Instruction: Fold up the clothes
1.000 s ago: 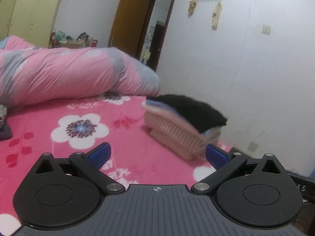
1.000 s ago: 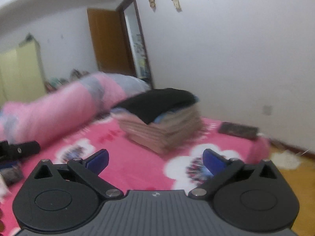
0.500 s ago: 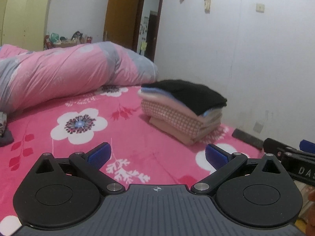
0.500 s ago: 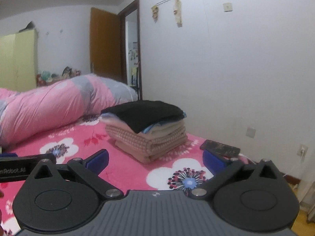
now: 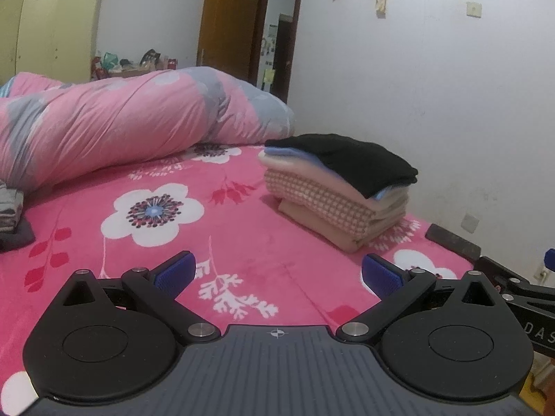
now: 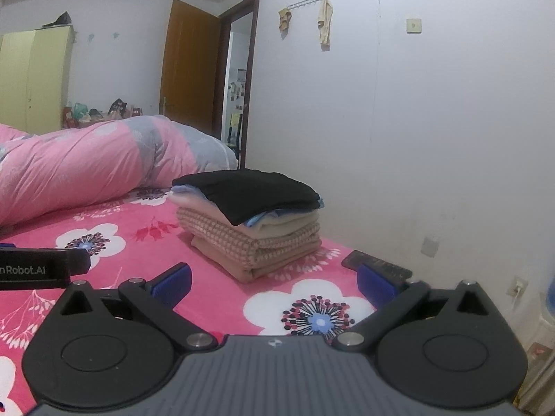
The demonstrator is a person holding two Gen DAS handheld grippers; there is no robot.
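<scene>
- Black knitwear (image 5: 350, 161) was seen topping a folded stack (image 5: 333, 201) of pink, checked and cream garments, set on the floral bedsheet (image 5: 242, 242) near the wall-side edge of the bed.
- Both tools were pictured released and empty: the left gripper (image 5: 277, 274) and the right gripper (image 6: 274, 280) were held with jaws spread wide, short of the stack and touching no cloth.
- The black top layer was laid askew over one corner; it was judged likely to slide off if nudged.
- A dark flat device (image 6: 376, 265) was photographed just beside the stack, where it could be knocked floorward.
- Unfolded dark fabric (image 5: 14, 218) was glimpsed at the left view's edge, near the rolled pink quilt (image 5: 121, 128); it could be missed.
</scene>
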